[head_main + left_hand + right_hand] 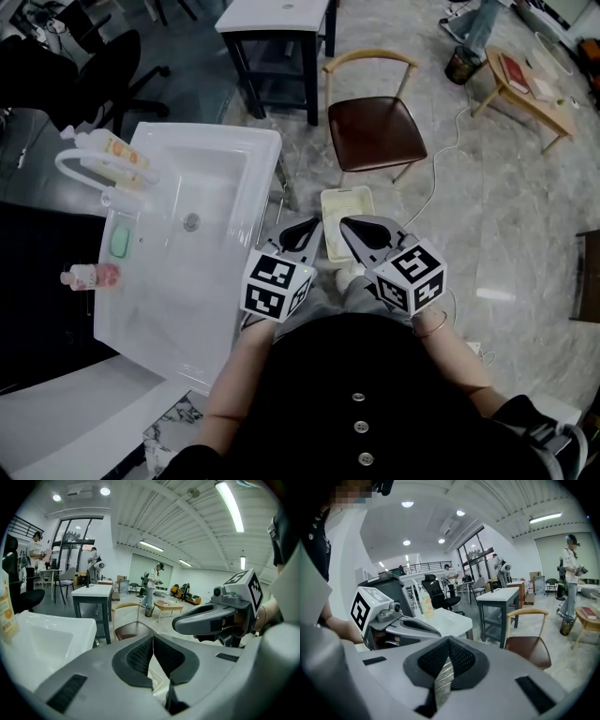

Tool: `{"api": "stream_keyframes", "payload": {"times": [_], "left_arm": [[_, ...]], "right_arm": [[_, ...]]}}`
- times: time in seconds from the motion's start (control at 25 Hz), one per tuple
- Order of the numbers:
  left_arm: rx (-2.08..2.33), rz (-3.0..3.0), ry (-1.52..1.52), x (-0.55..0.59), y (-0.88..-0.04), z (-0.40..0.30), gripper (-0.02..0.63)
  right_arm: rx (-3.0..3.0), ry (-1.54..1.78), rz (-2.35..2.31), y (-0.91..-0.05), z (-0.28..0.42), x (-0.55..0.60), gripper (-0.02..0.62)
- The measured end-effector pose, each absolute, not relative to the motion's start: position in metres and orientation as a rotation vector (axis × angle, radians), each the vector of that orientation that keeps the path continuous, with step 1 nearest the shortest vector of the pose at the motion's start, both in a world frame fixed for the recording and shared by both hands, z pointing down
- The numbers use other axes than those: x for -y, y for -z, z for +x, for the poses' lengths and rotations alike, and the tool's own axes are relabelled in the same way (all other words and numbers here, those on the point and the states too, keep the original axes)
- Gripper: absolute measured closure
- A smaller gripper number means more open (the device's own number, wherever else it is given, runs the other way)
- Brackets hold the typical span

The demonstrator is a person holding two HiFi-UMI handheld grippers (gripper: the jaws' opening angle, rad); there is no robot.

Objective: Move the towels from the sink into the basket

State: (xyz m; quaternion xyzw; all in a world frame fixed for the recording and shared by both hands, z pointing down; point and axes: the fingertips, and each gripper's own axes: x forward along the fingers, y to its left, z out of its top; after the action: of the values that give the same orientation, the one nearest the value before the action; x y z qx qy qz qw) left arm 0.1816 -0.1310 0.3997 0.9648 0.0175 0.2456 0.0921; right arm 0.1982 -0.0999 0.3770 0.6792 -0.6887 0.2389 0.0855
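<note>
Held over a black buttoned garment (361, 403), the left gripper (302, 232) and right gripper (359, 230) are seen closed on nothing, and no towels are made out in the white rectangular sink (262, 159) at ten o'clock or the cream rectangular basket (349, 190) on marbled floor (487, 216) at twelve, so the task is judged done or unbegun.

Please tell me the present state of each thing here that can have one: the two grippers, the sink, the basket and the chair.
Left gripper: shut, nothing between the jaws.
Right gripper: shut, nothing held.
Sink: no towel visible in the basin.
Basket: on the floor, its visible part empty.
Chair: upright, nothing on the seat.
</note>
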Motion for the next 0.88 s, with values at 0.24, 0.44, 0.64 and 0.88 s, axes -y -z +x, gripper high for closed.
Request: {"api": "stream_keyframes", "payload": {"times": [0.24,0.44,0.64,0.88], "left_arm": [[-0.069,2.864,-0.726,0.128,-0.4,0.186,0.589],[-0.091,2.864,-0.739,0.124,-0.403,0.189,0.59],[-0.092,2.854,-0.739,0.122,-0.404,0.19,0.589],[-0.102,2.84,-0.757,0.118,-0.409,0.188,0.591]], "right_arm": [[2.032,-0.728,2.037,-0.38,0.202,0.096,0.594],[2.02,-0.743,2.04,-0.382,0.205,0.094,0.594],[2.01,-0.74,2.048,-0.383,0.207,0.091,0.594],[1.996,-0.777,2.069,-0.388,0.209,0.089,0.594]]}}
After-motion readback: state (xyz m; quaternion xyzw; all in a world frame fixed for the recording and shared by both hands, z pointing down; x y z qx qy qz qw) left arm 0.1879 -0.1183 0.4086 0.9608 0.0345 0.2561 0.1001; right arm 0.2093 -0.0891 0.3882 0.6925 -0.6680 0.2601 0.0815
